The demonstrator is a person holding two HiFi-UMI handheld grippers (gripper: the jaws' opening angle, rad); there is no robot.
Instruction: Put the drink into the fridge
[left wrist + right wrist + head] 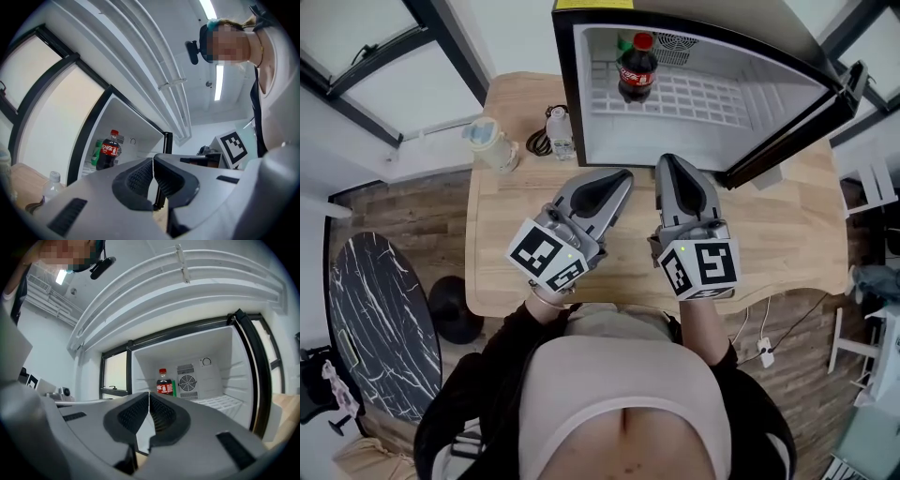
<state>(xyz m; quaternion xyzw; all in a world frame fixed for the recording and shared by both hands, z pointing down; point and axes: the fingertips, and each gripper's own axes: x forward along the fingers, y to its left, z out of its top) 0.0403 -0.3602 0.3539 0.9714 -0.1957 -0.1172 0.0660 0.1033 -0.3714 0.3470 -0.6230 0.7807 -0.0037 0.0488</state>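
A cola bottle [637, 67] with a red cap stands upright on the white wire shelf inside the open mini fridge [769, 89], a green bottle [623, 45] behind it. The cola bottle [108, 150] also shows in the left gripper view, and the cola bottle [163, 385] in the right gripper view. Both grippers hover over the wooden table, short of the fridge. My left gripper [617, 180] is shut with nothing between its jaws. My right gripper [671, 165] is shut too, empty, pointing at the fridge opening.
The fridge door [806, 122] hangs open to the right. A clear water bottle [560, 131] and a pale lidded cup [492, 143] stand on the wooden table [787, 234] left of the fridge. A round marble table [380, 319] sits on the floor at the left.
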